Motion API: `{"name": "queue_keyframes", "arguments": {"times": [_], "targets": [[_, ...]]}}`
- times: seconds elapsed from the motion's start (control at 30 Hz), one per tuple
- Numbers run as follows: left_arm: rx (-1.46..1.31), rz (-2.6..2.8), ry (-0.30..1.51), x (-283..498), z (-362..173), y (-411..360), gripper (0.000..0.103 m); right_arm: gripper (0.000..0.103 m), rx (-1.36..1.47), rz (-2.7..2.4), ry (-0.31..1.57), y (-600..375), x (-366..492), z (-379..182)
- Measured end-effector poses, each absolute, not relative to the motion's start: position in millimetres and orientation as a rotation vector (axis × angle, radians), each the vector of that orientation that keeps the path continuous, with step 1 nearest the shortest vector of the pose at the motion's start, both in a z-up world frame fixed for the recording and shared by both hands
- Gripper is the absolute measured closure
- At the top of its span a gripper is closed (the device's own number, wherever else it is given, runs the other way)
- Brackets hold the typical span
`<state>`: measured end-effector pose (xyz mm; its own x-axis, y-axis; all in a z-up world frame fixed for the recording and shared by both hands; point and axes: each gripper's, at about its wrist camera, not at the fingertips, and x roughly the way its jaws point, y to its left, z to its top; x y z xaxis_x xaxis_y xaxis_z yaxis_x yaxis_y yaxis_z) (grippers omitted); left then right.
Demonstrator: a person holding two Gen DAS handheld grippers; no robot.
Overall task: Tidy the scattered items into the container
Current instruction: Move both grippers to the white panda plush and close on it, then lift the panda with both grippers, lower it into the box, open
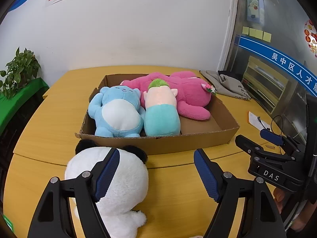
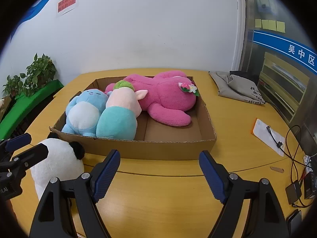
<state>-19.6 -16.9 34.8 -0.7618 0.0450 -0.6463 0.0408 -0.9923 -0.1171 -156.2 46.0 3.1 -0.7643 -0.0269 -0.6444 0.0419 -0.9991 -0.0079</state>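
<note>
Panda plush (image 1: 111, 180): white, fluffy, on the yellow table (image 1: 49, 123) outside the cardboard box (image 1: 178, 142), just before its near wall; left gripper (image 1: 156, 170) fingers apart, left finger over the panda; right gripper (image 2: 159, 170) apart, empty; boxed: blue bear (image 1: 116, 113), teal-pink plush (image 1: 161, 113), pink bear (image 1: 184, 91).

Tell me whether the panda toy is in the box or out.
Out. The panda toy lies on the table before the box's near wall.

Inside the cardboard box (image 2: 111, 148), the right front corner lies bare; the blue plush (image 2: 83, 113), teal plush (image 2: 118, 123) and pink plush (image 2: 168, 99) fill the rest. Left of the box, a panda plush (image 2: 57, 158) blocks the surface (image 2: 158, 198).
</note>
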Motion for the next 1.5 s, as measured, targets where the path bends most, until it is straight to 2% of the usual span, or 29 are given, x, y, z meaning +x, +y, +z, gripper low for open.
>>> {"name": "queue_keyframes", "arguments": {"times": [0.33, 0.77, 0.93, 1.03, 1.17, 1.23, 1.3, 1.37, 1.5], "targets": [[-1.104, 2.929, -0.213, -12, 30, -38, 0.022, 0.021, 1.095, -2.878, 0.010, 44, -158, -4], [-1.279, 2.942, -0.417, 17, -19, -169, 0.022, 0.021, 1.255, -2.356, -0.162, -50, -162, -62], [-1.286, 2.786, -0.450, -6, -48, -186, 0.021, 0.021, 1.187, -2.229, -0.261, -81, -162, -74], [-1.244, 2.691, -0.460, -19, -58, -188, 0.019, 0.021, 1.108, -2.183, -0.227, -94, -164, -80], [-1.202, 2.535, -0.491, -29, -64, -180, 0.020, 0.008, 1.093, -2.238, -0.153, -108, -175, -89], [-1.203, 2.491, -0.480, -32, -66, -173, 0.024, 0.006, 1.081, -2.221, -0.171, -108, -181, -92], [-1.207, 2.496, -0.475, -34, -67, -169, 0.029, 0.011, 1.079, -2.212, -0.161, -107, -184, -95], [-1.200, 2.492, -0.479, -34, -67, -166, 0.035, 0.026, 1.072, -2.207, -0.157, -106, -181, -96], [-1.180, 2.514, -0.432, -31, -56, -153, 0.045, 0.038, 1.044, -2.204, -0.190, -100, -178, -94]]}}
